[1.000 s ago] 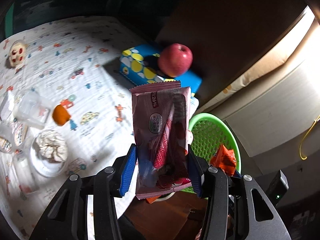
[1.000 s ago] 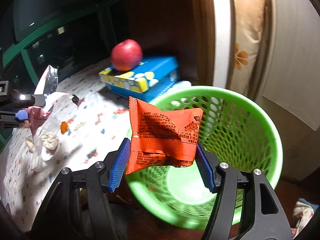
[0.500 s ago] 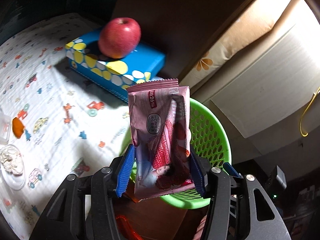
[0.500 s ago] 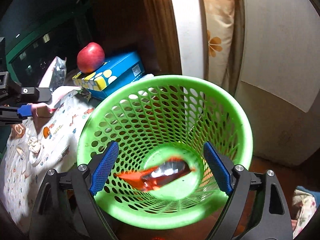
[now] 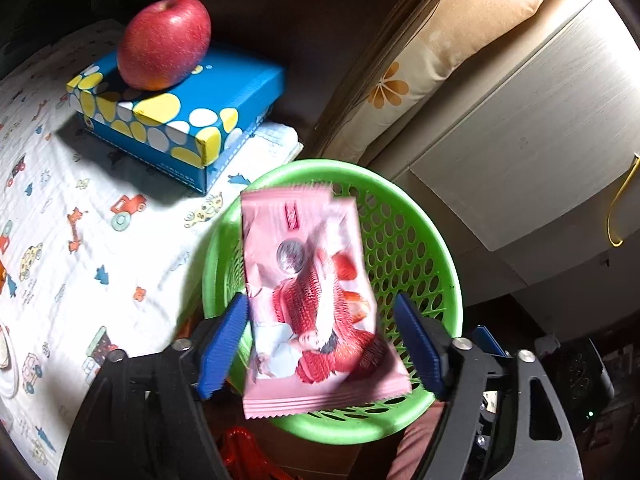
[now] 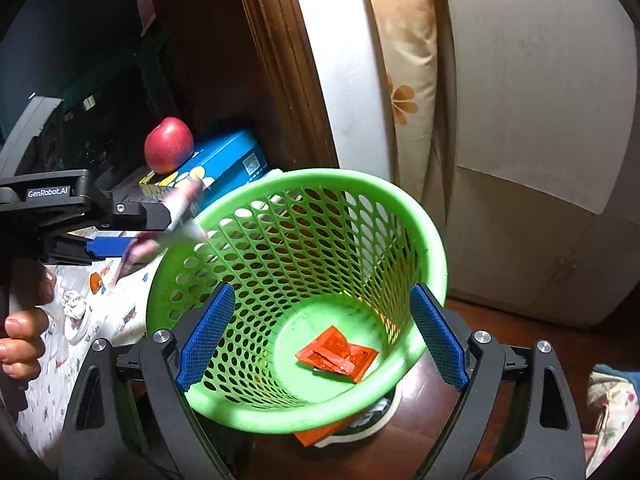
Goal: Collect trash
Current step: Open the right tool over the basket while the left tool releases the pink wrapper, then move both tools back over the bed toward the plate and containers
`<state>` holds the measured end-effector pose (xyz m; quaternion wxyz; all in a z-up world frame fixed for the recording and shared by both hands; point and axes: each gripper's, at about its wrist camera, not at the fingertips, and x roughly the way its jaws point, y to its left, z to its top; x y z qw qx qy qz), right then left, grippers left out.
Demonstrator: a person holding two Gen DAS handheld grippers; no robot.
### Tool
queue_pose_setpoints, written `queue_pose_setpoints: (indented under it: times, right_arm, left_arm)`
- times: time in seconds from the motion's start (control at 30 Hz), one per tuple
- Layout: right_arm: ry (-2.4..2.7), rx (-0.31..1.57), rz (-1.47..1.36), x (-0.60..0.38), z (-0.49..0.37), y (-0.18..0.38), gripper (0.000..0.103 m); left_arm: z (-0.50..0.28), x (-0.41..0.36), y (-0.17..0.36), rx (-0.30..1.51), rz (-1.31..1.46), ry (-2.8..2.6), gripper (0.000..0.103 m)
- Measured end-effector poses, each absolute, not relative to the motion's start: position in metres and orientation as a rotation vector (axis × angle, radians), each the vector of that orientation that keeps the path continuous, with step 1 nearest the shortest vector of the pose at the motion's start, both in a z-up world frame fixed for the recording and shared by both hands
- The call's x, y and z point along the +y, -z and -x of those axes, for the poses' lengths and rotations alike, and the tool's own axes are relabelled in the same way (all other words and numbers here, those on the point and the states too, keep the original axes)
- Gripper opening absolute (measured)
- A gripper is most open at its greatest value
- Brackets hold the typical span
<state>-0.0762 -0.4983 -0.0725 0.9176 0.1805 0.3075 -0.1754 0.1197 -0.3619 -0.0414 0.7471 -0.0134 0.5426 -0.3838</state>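
Left wrist view: my left gripper (image 5: 320,344) has just been opening. Its blue pads (image 5: 222,344) now stand apart. The pink wrapper (image 5: 316,300) hangs between them, blurred. A clear gap shows at the right pad. The left pad lies close to the wrapper's edge, and contact there cannot be confirmed. The wrapper sits over the near rim of the green basket (image 5: 448,256) and hides most of the basket's inside.

Beyond the basket, a printed cloth (image 5: 80,240) covers the table. A blue spotted box (image 5: 180,120) rests on the cloth, and a red apple (image 5: 164,42) sits on the box. A white folded item under the box's far corner is partly hidden. A red object at the bottom edge is cut off, and I cannot identify it.

Right wrist view: my right gripper (image 6: 320,336) is empty and has just been opening; its pads are wide apart above the basket (image 6: 436,248). An orange wrapper (image 6: 338,354) lies flat on the basket floor. A second orange piece under the basket base is mostly hidden. At the left edge, my left gripper (image 6: 132,236) appears side-on with the wrapper (image 6: 176,224) smeared by motion. My fingers (image 6: 22,346) are cut off by the frame. Small items on the cloth behind are too small to name.
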Motion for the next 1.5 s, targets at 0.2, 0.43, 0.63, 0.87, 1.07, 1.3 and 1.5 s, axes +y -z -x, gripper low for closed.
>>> queue_pose_setpoints:
  times: [0.2,0.43,0.63,0.87,1.07,1.3,1.5]
  right_arm:
    - [0.370,0.636,-0.365,-0.501,0.084,0.072,0.088]
    - [0.342,0.627,-0.366,-0.496,0.083,0.070,0.088]
    - [0.285,0.624,-0.345,-0.475,0.071,0.065,0.088]
    - [0.197,0.623,-0.309,-0.440,0.052,0.060,0.088]
    - [0.118,0.635,-0.265,-0.401,0.031,0.057,0.088]
    - [0.029,0.649,-0.235,-0.358,0.003,0.055,0.088]
    - [-0.052,0.653,-0.216,-0.323,-0.017,0.052,0.088]
  left_arm:
    - [-0.118,-0.374,0.054,1.215,0.032,0.864,0.081]
    - [-0.113,-0.357,0.058,1.193,0.009,0.840,0.081]
    - [-0.109,-0.317,0.052,1.134,-0.021,0.777,0.081]
    - [-0.113,-0.259,0.049,1.092,-0.005,0.668,0.081]
    - [-0.121,-0.200,0.051,1.070,0.023,0.552,0.081]
    - [-0.127,-0.123,0.064,1.073,0.069,0.390,0.081]
    - [-0.133,-0.058,0.077,1.059,0.070,0.205,0.081]
